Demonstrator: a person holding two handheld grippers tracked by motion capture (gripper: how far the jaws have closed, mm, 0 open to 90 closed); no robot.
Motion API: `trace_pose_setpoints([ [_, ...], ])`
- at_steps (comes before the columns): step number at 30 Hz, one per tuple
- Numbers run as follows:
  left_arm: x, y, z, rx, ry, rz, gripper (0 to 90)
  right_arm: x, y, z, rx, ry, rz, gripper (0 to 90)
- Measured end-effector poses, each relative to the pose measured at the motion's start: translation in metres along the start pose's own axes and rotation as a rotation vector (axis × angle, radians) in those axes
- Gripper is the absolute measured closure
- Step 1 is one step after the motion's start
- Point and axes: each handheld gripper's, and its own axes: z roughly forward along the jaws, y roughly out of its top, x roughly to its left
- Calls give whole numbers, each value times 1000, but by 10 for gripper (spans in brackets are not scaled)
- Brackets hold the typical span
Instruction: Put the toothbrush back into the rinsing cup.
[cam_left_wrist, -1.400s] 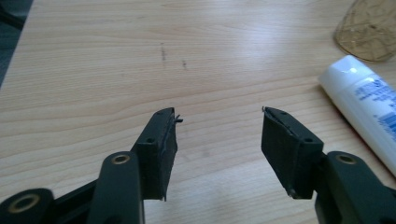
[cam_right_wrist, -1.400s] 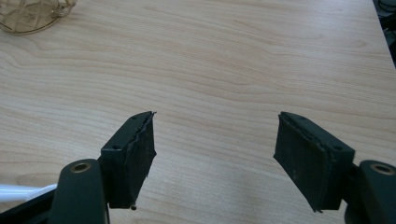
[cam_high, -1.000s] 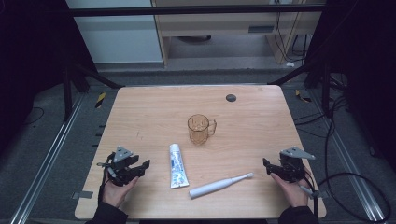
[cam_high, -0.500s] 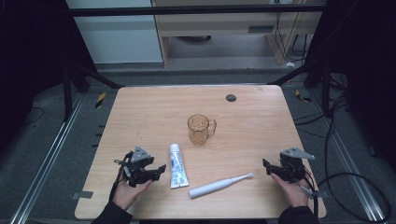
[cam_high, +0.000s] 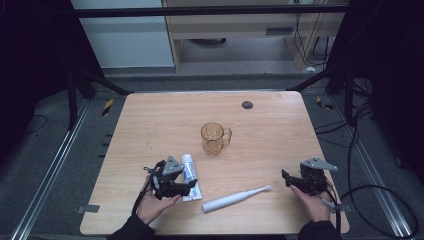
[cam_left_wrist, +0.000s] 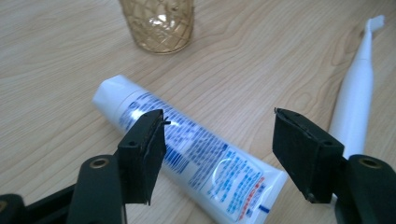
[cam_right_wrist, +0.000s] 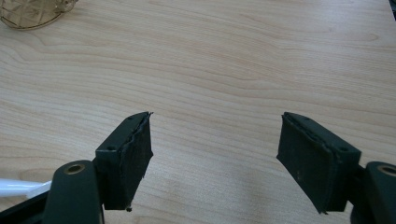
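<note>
Now the toothpaste tube (cam_left_wrist: 196, 154) lies between the left tongs (cam_left_wrist: 219, 156) — spread apart, not touching.

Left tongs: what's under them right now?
The toothpaste tube lies flat on the table beneath the open left tongs. Its crimped end is partly covered in the high view.

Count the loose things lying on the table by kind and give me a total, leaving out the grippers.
Toothpaste tube: 1
Electric toothbrush: 1
Amber glass mug: 1
Small dark round thing near the far edge: 1
Total: 4
</note>
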Motion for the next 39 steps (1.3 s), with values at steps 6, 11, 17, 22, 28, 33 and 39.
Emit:
trace_pose_setpoints([
  [6, -13, 14, 9, -1, -30, 44, 346, -1, 0, 0, -6, -4, -3, 266],
  [11, -23, 24, 16, 4, -54, 75, 350, -2, 1, -1, -15, -4, -3, 258],
  [17, -33, 32, 22, 16, -76, 116, 367, -3, 0, 0, -7, -9, 1, 242],
  [22, -40, 38, 28, 26, -100, 139, 373, -3, 0, 0, -10, -15, -5, 241],
  [28, -50, 44, 36, 31, -119, 164, 374, -4, 0, 0, -10, -24, 1, 238],
  [33, -59, 50, 40, 32, -135, 179, 373, -5, 0, 1, -8, -25, -1, 235],
  [39, -66, 54, 48, 65, -151, 209, 373, -5, 0, 2, -6, -26, -3, 231],
])
